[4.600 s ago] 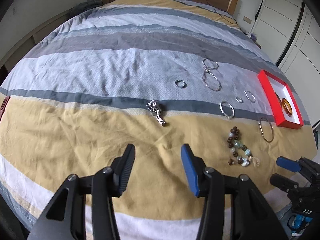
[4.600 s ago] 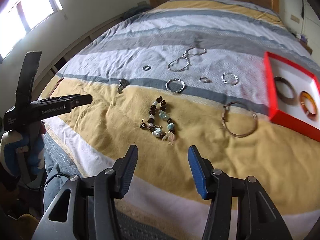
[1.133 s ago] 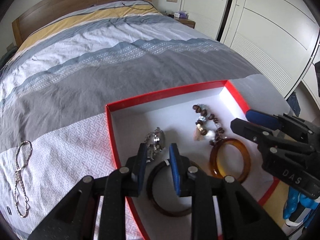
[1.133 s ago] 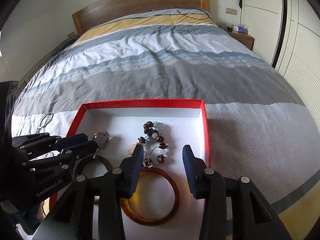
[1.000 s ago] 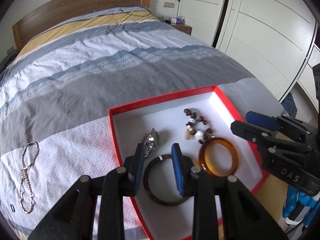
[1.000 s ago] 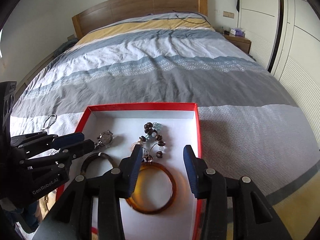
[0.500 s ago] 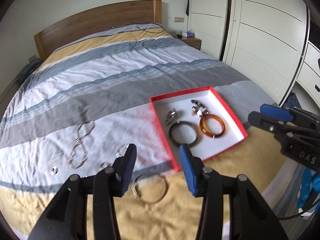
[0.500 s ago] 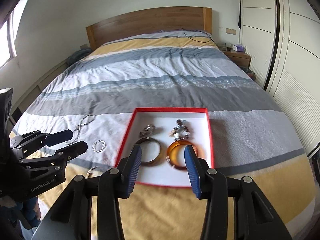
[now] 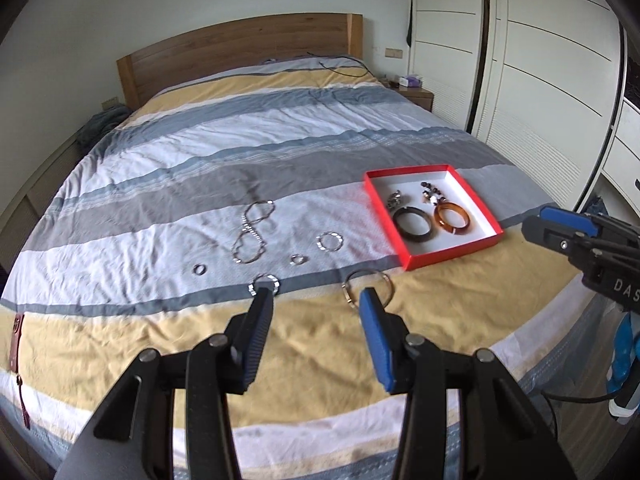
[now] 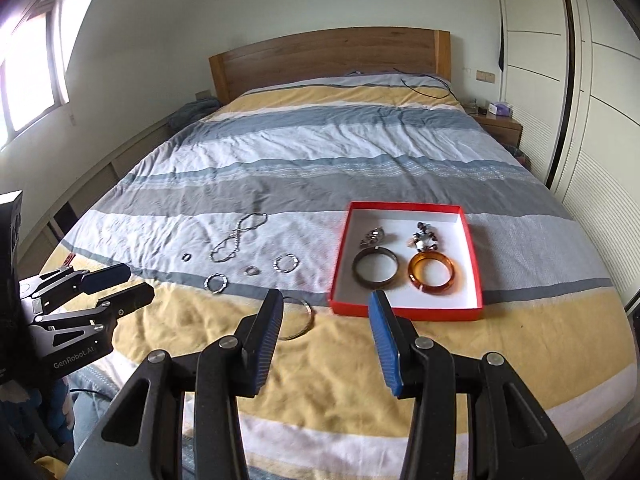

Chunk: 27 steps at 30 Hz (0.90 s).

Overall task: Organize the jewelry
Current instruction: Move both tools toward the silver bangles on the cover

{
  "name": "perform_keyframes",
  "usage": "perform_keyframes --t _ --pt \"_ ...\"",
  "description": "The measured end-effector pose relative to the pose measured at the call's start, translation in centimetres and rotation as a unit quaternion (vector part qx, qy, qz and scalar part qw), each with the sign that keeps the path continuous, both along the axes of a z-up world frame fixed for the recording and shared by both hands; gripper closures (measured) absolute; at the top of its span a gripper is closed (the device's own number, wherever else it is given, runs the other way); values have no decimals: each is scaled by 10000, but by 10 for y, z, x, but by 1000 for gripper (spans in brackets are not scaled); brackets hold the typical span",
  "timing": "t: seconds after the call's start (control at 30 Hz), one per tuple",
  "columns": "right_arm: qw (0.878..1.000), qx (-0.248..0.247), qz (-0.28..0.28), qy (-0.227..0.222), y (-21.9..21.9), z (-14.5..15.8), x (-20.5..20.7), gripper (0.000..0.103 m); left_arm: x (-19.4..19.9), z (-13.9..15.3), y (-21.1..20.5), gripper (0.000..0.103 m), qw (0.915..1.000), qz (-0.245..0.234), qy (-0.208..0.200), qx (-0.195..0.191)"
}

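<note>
My left gripper (image 9: 316, 312) has its jaws partly apart with nothing between them, having just been opening; my right gripper (image 10: 326, 312) is parted about as wide and also empty. Both hang above the yellow stripe of the bedspread (image 9: 312, 344). The red box (image 10: 474, 264) is my landmark: inside it lie a dark bangle (image 10: 375, 269), an amber bangle (image 10: 431, 273), a small silver piece (image 10: 372, 236) and a beaded bracelet (image 10: 425, 238). Just beside its near left corner lies a thin wire bangle (image 10: 298, 318). Further left of the box on the pale stripe are two small bracelets (image 10: 286, 263), rings (image 10: 251, 270) and a chain necklace (image 10: 236, 242).
</note>
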State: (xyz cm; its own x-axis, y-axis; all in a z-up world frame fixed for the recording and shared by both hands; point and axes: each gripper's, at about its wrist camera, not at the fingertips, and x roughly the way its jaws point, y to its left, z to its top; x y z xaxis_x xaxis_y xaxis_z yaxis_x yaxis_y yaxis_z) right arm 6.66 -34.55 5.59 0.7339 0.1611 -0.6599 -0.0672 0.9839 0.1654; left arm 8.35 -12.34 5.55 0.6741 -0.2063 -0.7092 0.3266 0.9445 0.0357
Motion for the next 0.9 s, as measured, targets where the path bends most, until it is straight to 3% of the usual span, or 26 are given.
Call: perform_keyframes --t 0.43,0.63,0.9 --pt "9997 -31 231 111 50 0 -28 59 -28 -8 68 56 9991 414 -41 8" --pt "9992 -2 284 277 55 -15 -23 59 -23 -39 102 54 9971 666 315 -207" --pt "9967 225 319 716 54 -61 -1 59 -3 -83 125 55 9920 971 751 -305"
